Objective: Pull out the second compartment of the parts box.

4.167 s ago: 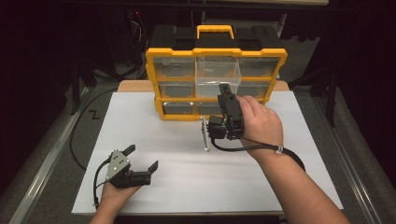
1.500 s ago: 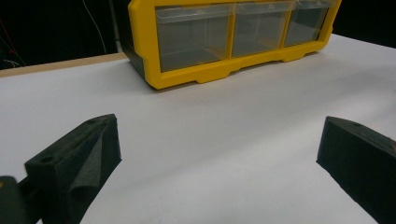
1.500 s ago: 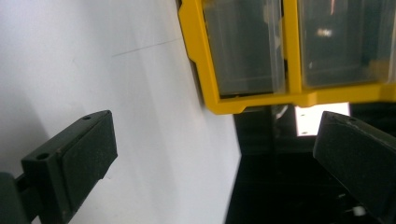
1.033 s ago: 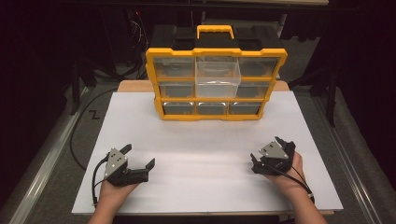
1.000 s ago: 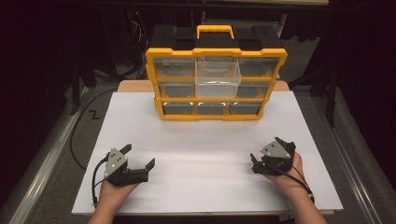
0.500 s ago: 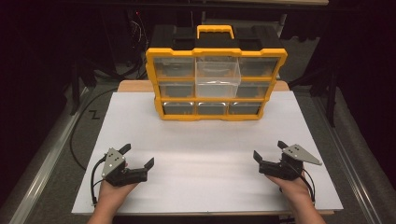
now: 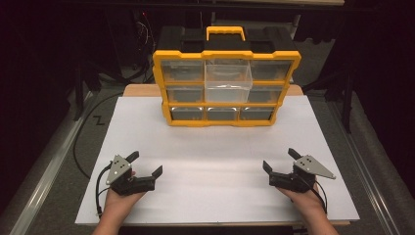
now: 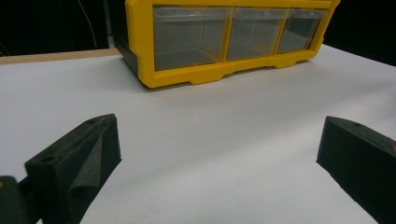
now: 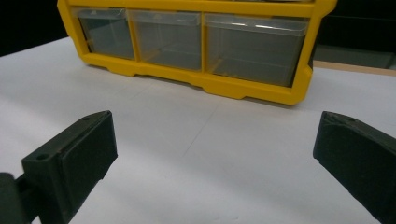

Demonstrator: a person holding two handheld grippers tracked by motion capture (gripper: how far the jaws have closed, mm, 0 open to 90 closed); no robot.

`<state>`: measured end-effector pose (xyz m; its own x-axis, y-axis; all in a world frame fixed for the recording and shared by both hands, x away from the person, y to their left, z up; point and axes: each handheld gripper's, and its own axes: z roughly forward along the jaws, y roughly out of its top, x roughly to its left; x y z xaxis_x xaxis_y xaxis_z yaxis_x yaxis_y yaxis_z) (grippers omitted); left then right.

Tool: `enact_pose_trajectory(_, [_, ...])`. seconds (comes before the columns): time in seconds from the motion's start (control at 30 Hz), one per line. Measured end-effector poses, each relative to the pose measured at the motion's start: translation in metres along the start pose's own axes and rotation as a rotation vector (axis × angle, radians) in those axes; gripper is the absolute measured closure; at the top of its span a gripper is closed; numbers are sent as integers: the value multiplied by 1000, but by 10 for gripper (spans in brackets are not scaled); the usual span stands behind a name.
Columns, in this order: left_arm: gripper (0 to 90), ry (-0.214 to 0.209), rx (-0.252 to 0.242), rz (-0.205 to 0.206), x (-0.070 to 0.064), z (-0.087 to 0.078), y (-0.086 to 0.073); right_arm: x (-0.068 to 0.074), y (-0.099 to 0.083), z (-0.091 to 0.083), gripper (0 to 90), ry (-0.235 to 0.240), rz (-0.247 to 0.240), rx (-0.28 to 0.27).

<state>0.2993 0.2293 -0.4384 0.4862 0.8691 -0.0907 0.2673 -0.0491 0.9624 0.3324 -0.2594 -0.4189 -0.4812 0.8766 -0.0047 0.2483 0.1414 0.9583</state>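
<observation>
A yellow drawer cabinet [image 7: 226,88] with clear drawers and a black back stands upright at the far middle of the white table [image 7: 220,161]. Its top middle drawer [image 7: 228,81] juts out toward me. My left gripper [image 7: 144,164] rests near the front left of the table, open and holding nothing. My right gripper [image 7: 280,160] rests near the front right, also open and holding nothing. In the left gripper view the cabinet [image 8: 224,39] lies ahead, beyond my wide-apart jaws. The right gripper view shows the bottom row of drawers [image 9: 187,39] ahead.
A wooden board [image 7: 139,90] pokes out behind the white sheet. A black cable [image 7: 80,142] runs along the floor at left. Metal rails [image 7: 44,171] flank the table. Dark equipment stands behind the cabinet.
About four seconds ago my right gripper was up at the cabinet's lower drawers; it has since drawn back to the front right of the table and opened. The left gripper has barely moved.
</observation>
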Motion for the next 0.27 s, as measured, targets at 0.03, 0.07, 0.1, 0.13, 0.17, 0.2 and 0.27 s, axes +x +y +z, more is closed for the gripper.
enact_pose_trajectory(0.03, [4,0,3,5,0,0,0,-2,0,0,10,-3,9,-2])
enact_pose_trajectory(0.07, [4,-1,4,8,-1,0,0,-3,0,-1,10,-7,12,-3])
enact_pose_trajectory(0.1, [3,-2,4,10,-1,0,0,-4,0,-1,10,-7,15,-2])
enact_pose_trajectory(0.13, [3,-3,3,12,-1,0,0,-5,0,-1,11,-8,15,-1])
enact_pose_trajectory(0.17, [4,-3,1,11,-1,0,0,-5,-1,-1,10,-9,14,1])
enact_pose_trajectory(0.2, [4,-2,0,11,-1,0,0,-5,-1,-1,10,-11,17,2])
enact_pose_trajectory(0.27, [4,-3,1,11,0,0,0,-5,-1,0,11,-14,13,3])
